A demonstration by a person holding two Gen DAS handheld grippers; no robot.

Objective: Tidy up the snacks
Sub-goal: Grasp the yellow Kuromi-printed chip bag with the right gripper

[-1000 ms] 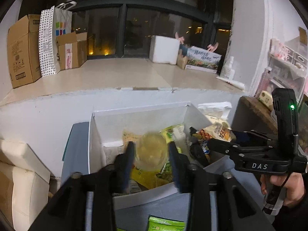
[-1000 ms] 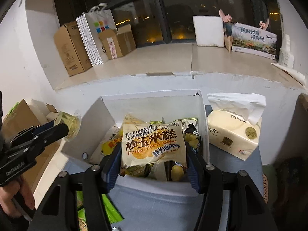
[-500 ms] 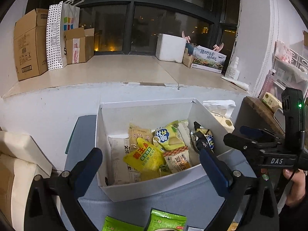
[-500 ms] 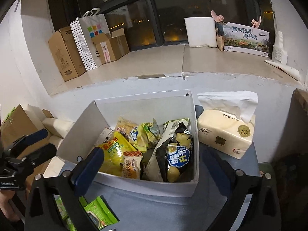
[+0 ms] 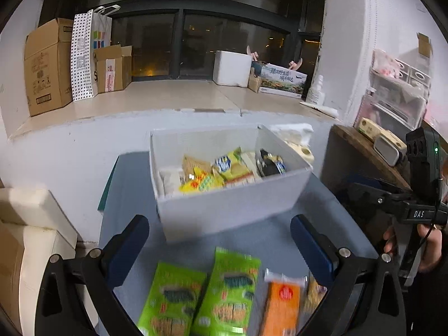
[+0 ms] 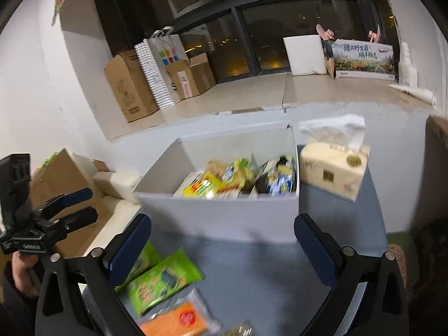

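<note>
A white box (image 5: 232, 210) (image 6: 221, 218) on the grey table holds several snack packets (image 5: 221, 170) (image 6: 238, 182). Two green packets (image 5: 201, 294) (image 6: 159, 280) and an orange packet (image 5: 281, 305) (image 6: 179, 322) lie on the table in front of it. My left gripper (image 5: 219, 249) is open and empty above the green packets, pulled back from the box; it also shows in the right wrist view (image 6: 75, 207). My right gripper (image 6: 222, 249) is open and empty, near the box's front wall; its body shows in the left wrist view (image 5: 392, 198).
A tissue pack (image 6: 333, 168) stands right of the box. Cardboard boxes (image 5: 47, 67) and a dotted paper bag (image 5: 89, 56) stand on the window ledge behind. A wooden shelf (image 5: 364, 151) is at the right. Cream cushions (image 5: 30, 224) lie left of the table.
Both grippers dropped their snacks into the box, opened wide, and have pulled back and up from it. The green and orange packets have come into view below.
</note>
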